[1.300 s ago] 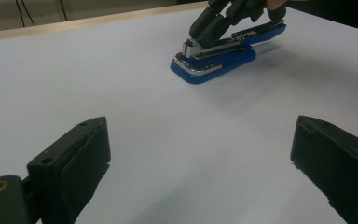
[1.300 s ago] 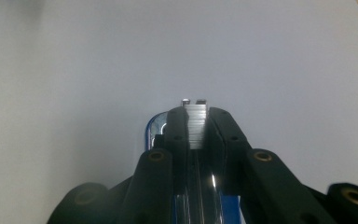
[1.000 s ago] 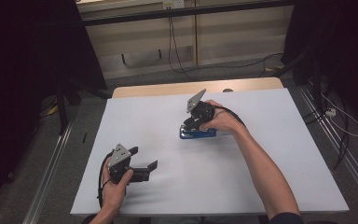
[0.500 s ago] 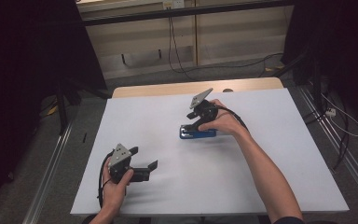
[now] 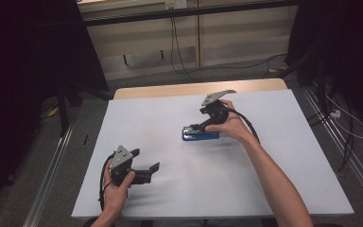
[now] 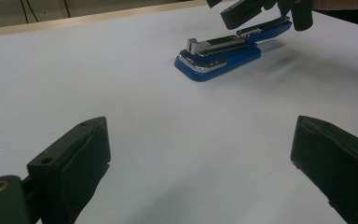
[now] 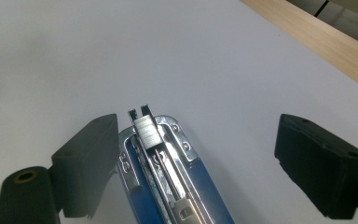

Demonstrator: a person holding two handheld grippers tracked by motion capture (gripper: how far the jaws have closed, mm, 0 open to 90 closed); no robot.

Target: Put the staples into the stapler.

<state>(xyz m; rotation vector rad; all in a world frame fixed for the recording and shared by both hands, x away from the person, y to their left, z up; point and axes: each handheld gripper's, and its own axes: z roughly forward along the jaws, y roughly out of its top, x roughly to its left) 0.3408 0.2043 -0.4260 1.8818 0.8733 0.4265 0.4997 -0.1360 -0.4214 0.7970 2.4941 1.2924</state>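
High view first: the blue stapler [image 5: 200,135] lies flat on the white table [image 5: 283,189], a bit past the middle and toward the right. The right gripper [image 5: 196,127] sits over its right end, and the jaws have just been opening, with the stapler between them but not squeezed. The left gripper [image 5: 154,168] waits at the near left corner, well apart from everything, spread wide and carrying nothing.

Left gripper view: its two black pads [image 6: 81,158] stand far apart over bare table. The stapler [image 6: 219,56] lies farther off, its silver top and magazine showing, with the other gripper hanging over its far end.

Right gripper view: the stapler [image 7: 168,172] runs up between the wide jaws, hugging the left pad [image 7: 91,161], maybe touching it, hard to say. The right pad [image 7: 321,163] is well clear. You can see the staple track, so it looks like the top is open.

My worry: if that hand pulls away sideways, the left pad could drag the stapler and spin it. Closing again off-centre like this could also push it aside instead of pinching it square.
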